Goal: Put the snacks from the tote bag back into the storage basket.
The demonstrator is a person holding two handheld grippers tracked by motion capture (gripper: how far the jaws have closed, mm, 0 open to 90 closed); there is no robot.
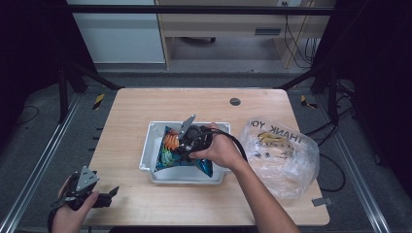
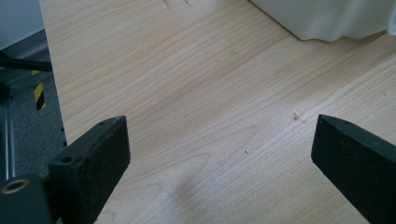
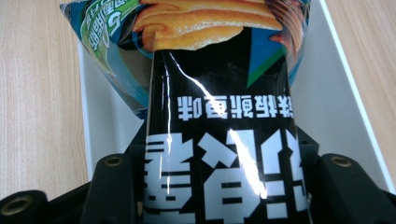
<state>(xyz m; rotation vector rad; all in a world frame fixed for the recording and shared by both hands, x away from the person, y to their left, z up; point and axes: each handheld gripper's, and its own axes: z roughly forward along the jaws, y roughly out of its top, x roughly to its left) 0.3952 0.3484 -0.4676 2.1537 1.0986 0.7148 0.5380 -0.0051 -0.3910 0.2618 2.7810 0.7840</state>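
Note:
A black, blue and orange chip bag (image 1: 170, 151) lies tilted in the white tray (image 1: 145, 156) at the table's middle. My right gripper (image 1: 183, 144) is over the tray, shut on the bag. In the right gripper view the bag (image 3: 219, 116) fills the space between both black jaws, with the tray's floor (image 3: 327, 107) beneath it. My left gripper (image 1: 112, 191) rests at the table's near left corner, far from the tray. Its jaws stand wide apart over bare wood, so my left gripper (image 2: 219, 154) is open with nothing between them.
A crumpled clear plastic bag (image 1: 282, 155) printed "THANK YOU" lies right of the tray. A round cable port (image 1: 235, 101) sits near the far edge. The tray's corner (image 2: 327, 18) shows at the top of the left gripper view. Dark frame posts flank the table.

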